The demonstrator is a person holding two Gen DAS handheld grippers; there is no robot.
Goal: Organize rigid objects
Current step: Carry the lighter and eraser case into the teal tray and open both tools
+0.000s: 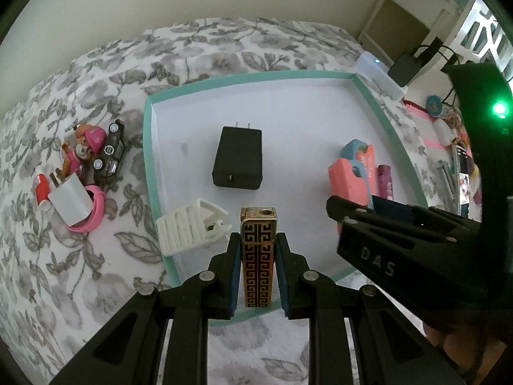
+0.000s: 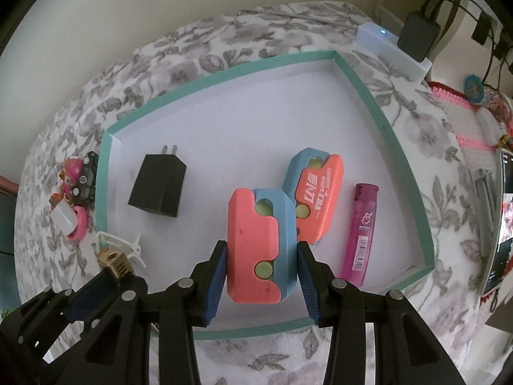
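Observation:
My left gripper (image 1: 258, 256) is shut on a gold and black patterned lighter (image 1: 258, 256), held upright over the near edge of the teal-rimmed white tray (image 1: 149, 147). My right gripper (image 2: 261, 276) is shut on a coral and blue block toy (image 2: 259, 243), above the tray's (image 2: 400, 147) near middle. In the tray lie a black plug adapter (image 1: 239, 160), a second coral and blue toy (image 2: 315, 199), a magenta lighter (image 2: 360, 234) and a white clip (image 1: 189, 226) at the left rim. The right gripper's body (image 1: 400, 240) shows at right in the left wrist view.
Left of the tray on the floral blanket (image 1: 80, 272) sit a pink pup figure (image 1: 81, 154), a toy car (image 1: 110, 155), a white charger (image 1: 72, 200) on a pink ring and a red tube. A white box, a black adapter (image 2: 418, 37) with cables and a phone (image 2: 501, 221) lie right.

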